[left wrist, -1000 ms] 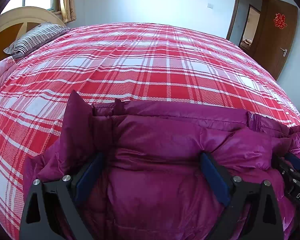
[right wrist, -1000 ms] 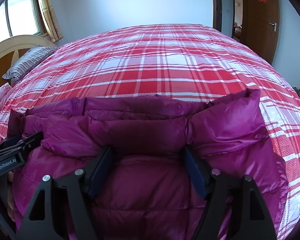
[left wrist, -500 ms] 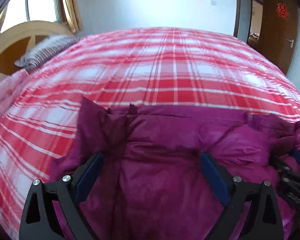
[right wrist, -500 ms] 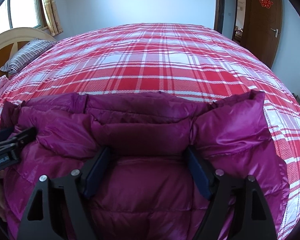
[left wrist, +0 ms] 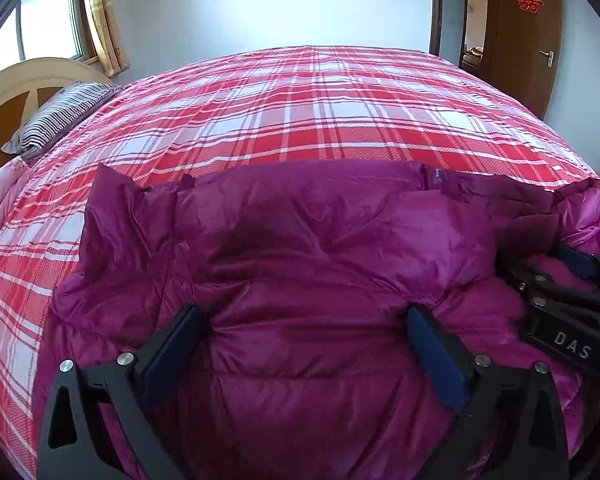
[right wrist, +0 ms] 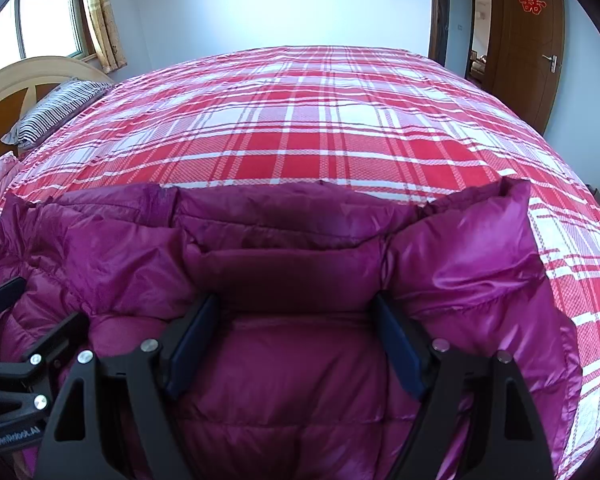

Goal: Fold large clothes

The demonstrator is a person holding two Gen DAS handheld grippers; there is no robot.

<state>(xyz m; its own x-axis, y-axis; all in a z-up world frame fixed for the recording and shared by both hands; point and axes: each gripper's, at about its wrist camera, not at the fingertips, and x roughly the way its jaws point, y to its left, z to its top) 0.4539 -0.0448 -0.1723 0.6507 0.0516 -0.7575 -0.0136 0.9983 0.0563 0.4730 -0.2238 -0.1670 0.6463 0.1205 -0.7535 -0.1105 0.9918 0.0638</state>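
Observation:
A large magenta down jacket lies bunched at the near edge of the bed, also filling the right wrist view. My left gripper is open, its jaws wide apart and pressed into the puffy fabric on the jacket's left half. My right gripper is open too, jaws spread on the right half. Each gripper shows in the other's view: the right one at the right edge, the left one at the lower left.
The bed has a red and white plaid cover. A striped pillow and a curved wooden headboard are at the far left. A pink quilt edge lies left. A brown door stands far right.
Both grippers have stayed open on the jacket. The left view has swung and lifted a little, and the jacket's top fold has shifted and spread wider under it.

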